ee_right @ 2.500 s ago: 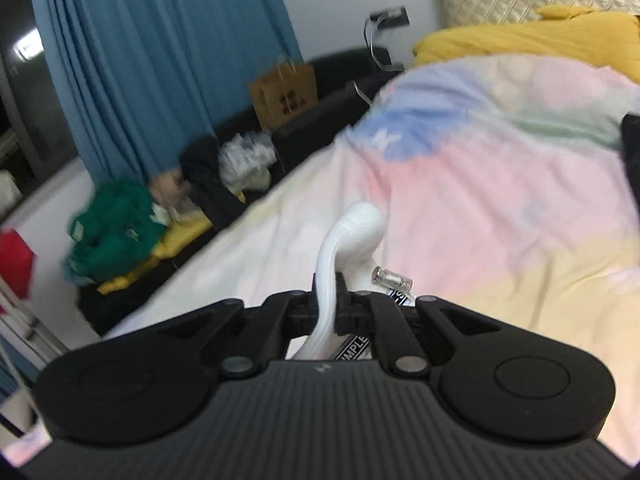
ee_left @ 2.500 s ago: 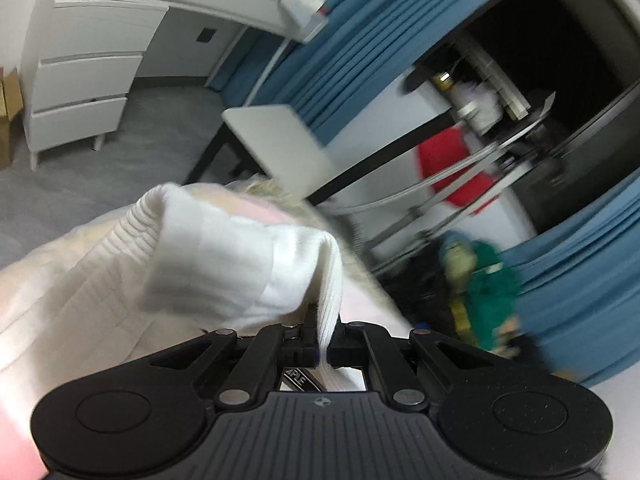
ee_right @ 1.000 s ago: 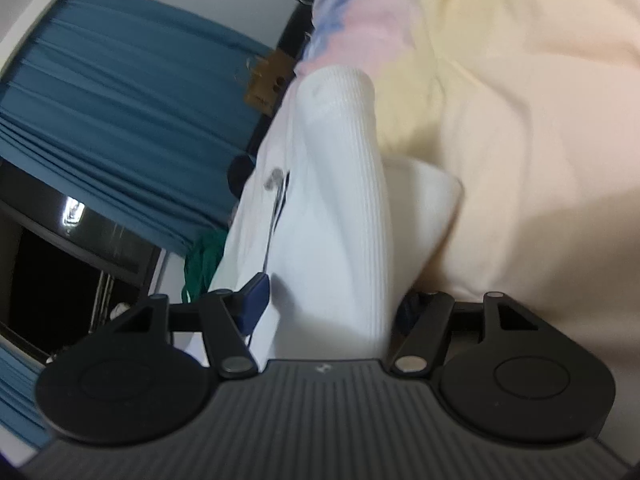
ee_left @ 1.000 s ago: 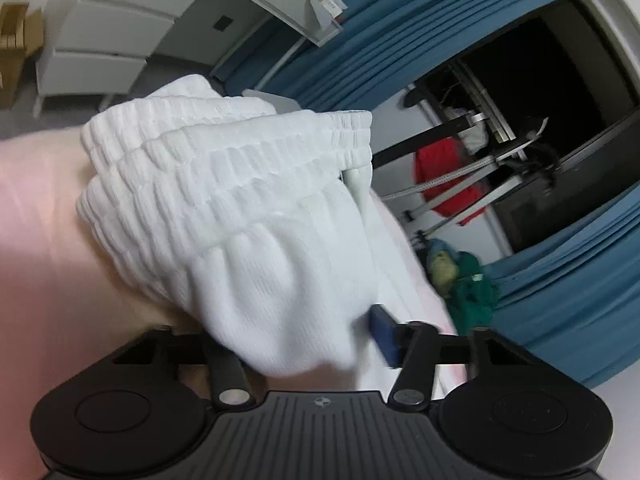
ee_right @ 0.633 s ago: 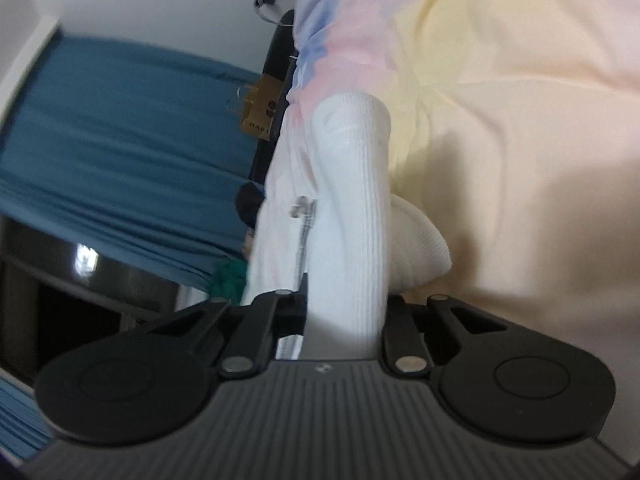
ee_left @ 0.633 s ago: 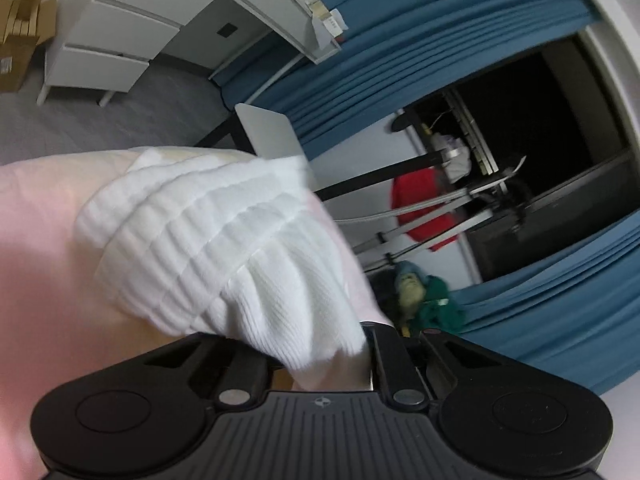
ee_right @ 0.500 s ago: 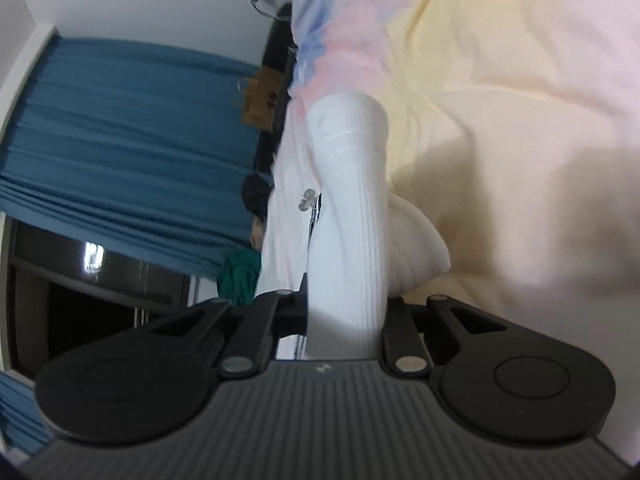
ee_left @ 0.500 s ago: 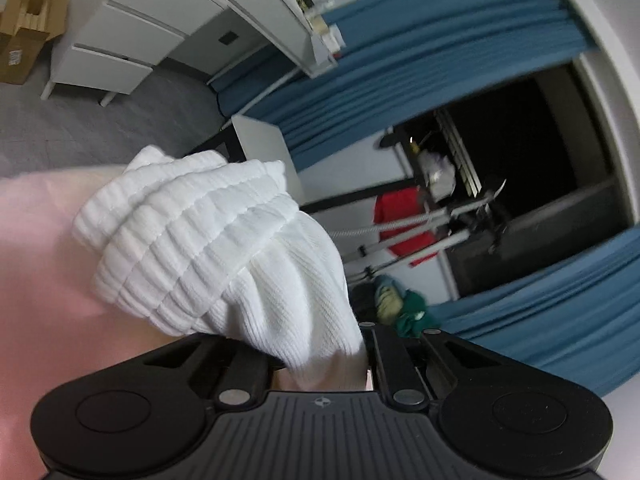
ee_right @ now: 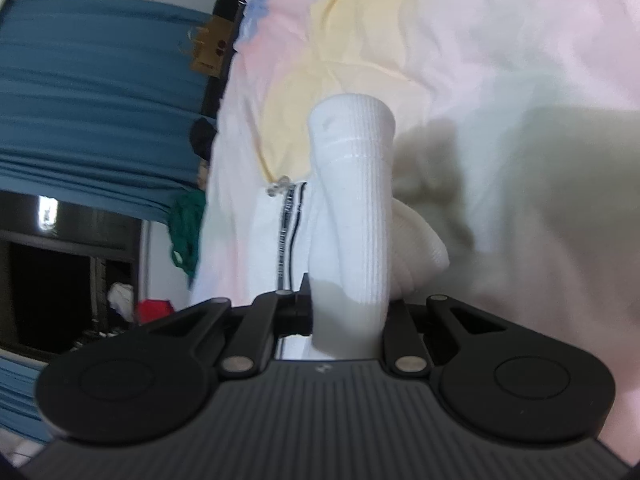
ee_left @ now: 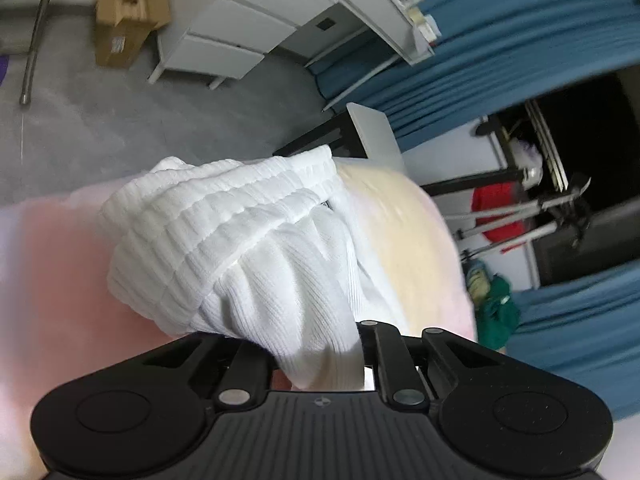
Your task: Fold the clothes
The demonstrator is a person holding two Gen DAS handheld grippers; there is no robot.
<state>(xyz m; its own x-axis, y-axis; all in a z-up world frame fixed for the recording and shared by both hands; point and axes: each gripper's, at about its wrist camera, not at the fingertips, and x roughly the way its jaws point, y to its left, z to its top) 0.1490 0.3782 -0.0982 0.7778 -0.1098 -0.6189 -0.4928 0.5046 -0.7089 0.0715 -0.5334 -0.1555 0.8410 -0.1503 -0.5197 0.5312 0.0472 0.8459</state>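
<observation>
A white ribbed garment [ee_left: 240, 248] with a gathered elastic band is bunched up in the left wrist view, above the pastel bedspread [ee_left: 60, 280]. My left gripper [ee_left: 320, 344] has a fold of it between its fingers; the jaws are opening slightly while the cloth still sits pinched there. In the right wrist view my right gripper [ee_right: 346, 308] is shut on a thick rolled fold of the same white garment [ee_right: 356, 200], which stands up like a tube. A striped drawstring tape [ee_right: 288, 232] with a clear tip hangs to its left. The bedspread [ee_right: 500, 80] lies below.
Beyond the bed are a white drawer unit [ee_left: 224, 40], a cardboard box [ee_left: 124, 20] on the grey floor, a small table [ee_left: 372, 132] and blue curtains [ee_left: 500, 40]. Green clothes [ee_left: 496, 308] and a red item [ee_left: 496, 208] sit by a rack. A brown paper bag [ee_right: 210, 48] stands by the bed.
Both grippers went from open around the white garment to shut on it. Both then lifted and carried it across the bed. The left view now shows more floor.
</observation>
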